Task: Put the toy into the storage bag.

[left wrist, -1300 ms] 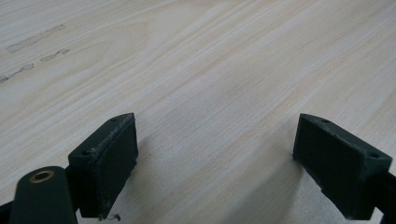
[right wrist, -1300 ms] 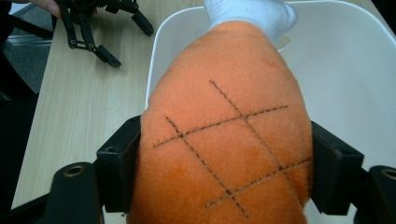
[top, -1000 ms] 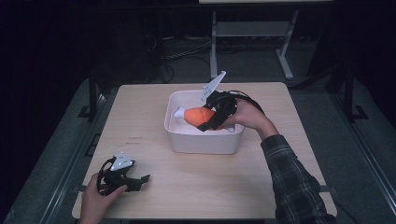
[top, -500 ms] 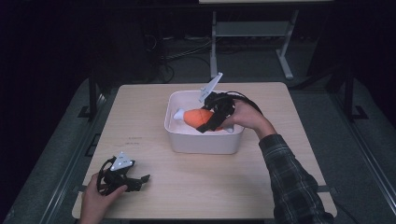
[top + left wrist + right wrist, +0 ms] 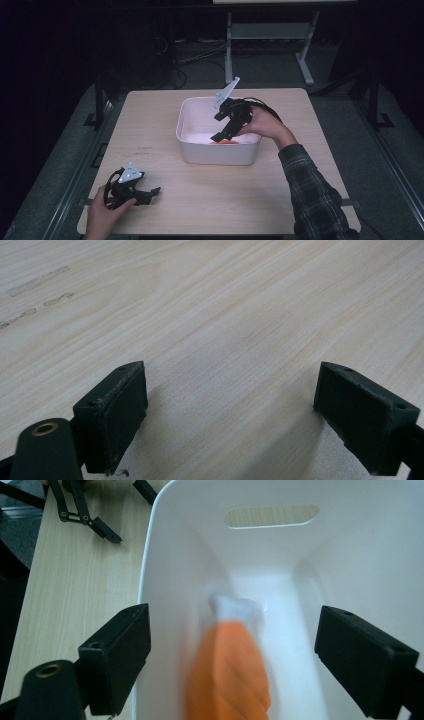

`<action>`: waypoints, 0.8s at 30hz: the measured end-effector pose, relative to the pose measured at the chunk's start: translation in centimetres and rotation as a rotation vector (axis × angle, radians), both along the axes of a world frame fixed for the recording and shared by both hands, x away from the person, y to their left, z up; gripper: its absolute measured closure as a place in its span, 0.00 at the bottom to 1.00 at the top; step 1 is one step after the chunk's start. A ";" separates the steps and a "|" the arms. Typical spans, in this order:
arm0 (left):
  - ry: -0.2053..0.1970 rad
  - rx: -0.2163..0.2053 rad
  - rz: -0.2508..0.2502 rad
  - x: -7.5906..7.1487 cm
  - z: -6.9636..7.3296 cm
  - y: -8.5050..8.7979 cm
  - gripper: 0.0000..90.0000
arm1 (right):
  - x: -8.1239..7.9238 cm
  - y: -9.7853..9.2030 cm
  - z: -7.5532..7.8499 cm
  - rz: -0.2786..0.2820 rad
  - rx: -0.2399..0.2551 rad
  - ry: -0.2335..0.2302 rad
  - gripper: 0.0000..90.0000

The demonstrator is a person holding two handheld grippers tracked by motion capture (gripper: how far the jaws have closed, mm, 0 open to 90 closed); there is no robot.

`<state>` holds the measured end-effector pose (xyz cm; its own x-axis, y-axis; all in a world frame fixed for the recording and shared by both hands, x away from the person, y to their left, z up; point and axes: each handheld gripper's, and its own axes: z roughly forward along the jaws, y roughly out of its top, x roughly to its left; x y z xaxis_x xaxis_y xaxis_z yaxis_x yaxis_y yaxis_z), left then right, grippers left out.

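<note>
Right hand-held gripper (image 5: 220,125) spread above a drumstick (image 5: 230,675) in the tub (image 5: 200,150); left hand-held gripper (image 5: 150,192) spread at the tabletop's (image 5: 210,200) near-left corner.

**Colours on my table**

I see a pale wood-grain table (image 5: 200,200), a white bin (image 5: 195,145), an orange toy with a white tip (image 5: 230,670), black grippers with grey plates, and a dark plaid sleeve (image 5: 315,195).

Overhead view; two close tabletop (image 5: 280,190) views
</note>
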<state>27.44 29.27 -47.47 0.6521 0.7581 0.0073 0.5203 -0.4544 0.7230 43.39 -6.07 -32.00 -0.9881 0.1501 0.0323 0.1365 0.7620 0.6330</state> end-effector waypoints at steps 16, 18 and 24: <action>0.001 -0.002 0.000 0.0 0.0 0.0 0.15 | -1.3 -5.4 1.3 -0.156 0.095 -0.021 0.15; 0.001 -0.001 -0.001 0.0 0.0 0.0 0.15 | -1.6 -6.3 1.3 -0.196 0.116 -0.025 0.15; 0.001 -0.002 0.000 0.0 0.0 0.0 0.15 | -2.5 -8.6 1.0 -0.265 0.146 -0.038 0.12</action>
<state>27.44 29.28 -47.47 0.6521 0.7581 0.0054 0.5210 -0.4534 0.7232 40.86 -14.63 -30.98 -0.9162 0.3992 0.0366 0.2926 0.6036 0.7417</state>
